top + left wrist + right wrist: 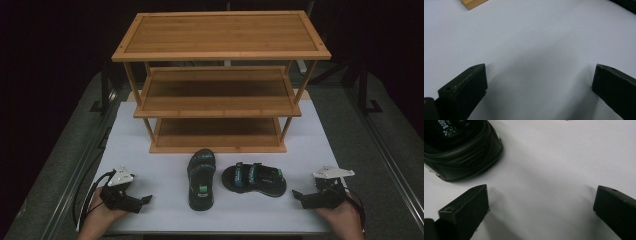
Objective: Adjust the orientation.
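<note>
High view, we count two sandals, one (pixel 201 180) lengthwise, one (pixel 254 179) crosswise, one three-tier rack (pixel 220 51), left gripper (pixel 142 202) and right gripper (pixel 298 196) both gaping wide, empty.

Table (pixel 150 210): three-tier rack (pixel 220 80) at 12 o'clock, rear centre. Before it, two sandals just apart: left sandal (pixel 201 179) lengthwise, right sandal (pixel 255 178) crosswise. Left gripper (pixel 137 201) at 8 o'clock; right gripper (pixel 303 196) at 4 o'clock, near the right sandal.

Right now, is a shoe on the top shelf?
No, both sandals lie on the white table in front of the rack, whose top shelf is bare.
</note>
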`<state>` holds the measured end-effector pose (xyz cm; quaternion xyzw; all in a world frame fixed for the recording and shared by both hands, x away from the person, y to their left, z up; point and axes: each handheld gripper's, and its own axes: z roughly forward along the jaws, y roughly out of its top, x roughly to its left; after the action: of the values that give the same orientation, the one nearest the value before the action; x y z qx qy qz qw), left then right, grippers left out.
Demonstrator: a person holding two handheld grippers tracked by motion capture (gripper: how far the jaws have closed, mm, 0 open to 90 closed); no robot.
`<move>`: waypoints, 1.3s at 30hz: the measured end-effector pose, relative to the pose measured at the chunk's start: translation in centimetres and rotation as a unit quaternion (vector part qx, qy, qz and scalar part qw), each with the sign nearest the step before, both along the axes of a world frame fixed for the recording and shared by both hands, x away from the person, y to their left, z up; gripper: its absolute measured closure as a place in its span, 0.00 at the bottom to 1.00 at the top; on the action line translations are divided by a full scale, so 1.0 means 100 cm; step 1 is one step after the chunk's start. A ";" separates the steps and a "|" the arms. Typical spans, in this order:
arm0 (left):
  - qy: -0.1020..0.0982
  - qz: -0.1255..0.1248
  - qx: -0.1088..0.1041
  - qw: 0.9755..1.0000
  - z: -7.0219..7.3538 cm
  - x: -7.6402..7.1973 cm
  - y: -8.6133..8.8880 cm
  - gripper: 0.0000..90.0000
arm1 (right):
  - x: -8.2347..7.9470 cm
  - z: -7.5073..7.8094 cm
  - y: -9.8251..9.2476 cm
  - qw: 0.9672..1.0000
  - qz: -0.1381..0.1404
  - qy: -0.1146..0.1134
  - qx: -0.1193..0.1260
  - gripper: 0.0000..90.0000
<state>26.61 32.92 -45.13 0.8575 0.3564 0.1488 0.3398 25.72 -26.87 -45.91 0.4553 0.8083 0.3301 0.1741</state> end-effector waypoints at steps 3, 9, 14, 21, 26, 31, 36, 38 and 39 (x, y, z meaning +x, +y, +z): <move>0.000 0.001 -0.001 1.000 0.000 0.000 0.000 0.00 | 0.000 0.000 0.000 1.000 0.001 0.000 0.001 0.00; -0.001 0.001 -0.002 1.000 -0.001 0.000 0.000 0.00 | -0.001 0.007 -0.006 1.000 0.002 0.000 0.003 0.14; -0.001 0.001 -0.003 1.000 -0.001 0.000 0.000 0.00 | -0.002 0.016 -0.010 1.000 0.011 -0.002 0.025 0.25; 0.000 0.001 -0.003 1.000 -0.001 0.000 0.000 0.00 | 0.000 0.040 -0.008 0.998 0.024 -0.026 0.055 0.39; 0.001 0.000 -0.004 1.000 -0.001 0.000 0.001 0.00 | 0.007 0.056 -0.005 0.996 0.039 -0.033 0.072 0.47; 0.002 0.000 -0.005 1.000 -0.001 0.001 0.001 0.00 | 0.016 0.070 -0.002 0.993 0.059 -0.039 0.091 0.53; 0.002 0.000 -0.005 1.000 -0.001 0.001 0.001 0.00 | 0.024 0.081 0.007 0.991 0.082 -0.042 0.096 0.55; 0.002 0.000 -0.005 1.000 -0.001 0.001 0.001 0.00 | 0.027 0.085 0.012 0.990 0.093 -0.039 0.096 0.56; 0.002 -0.001 -0.004 1.000 -0.001 0.001 0.001 0.00 | 0.028 0.087 0.014 0.990 0.098 -0.040 0.094 0.56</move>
<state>26.68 33.05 -45.24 0.8565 0.3571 0.1457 0.3431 28.57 -25.46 -37.26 0.3748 0.8070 0.4376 0.1296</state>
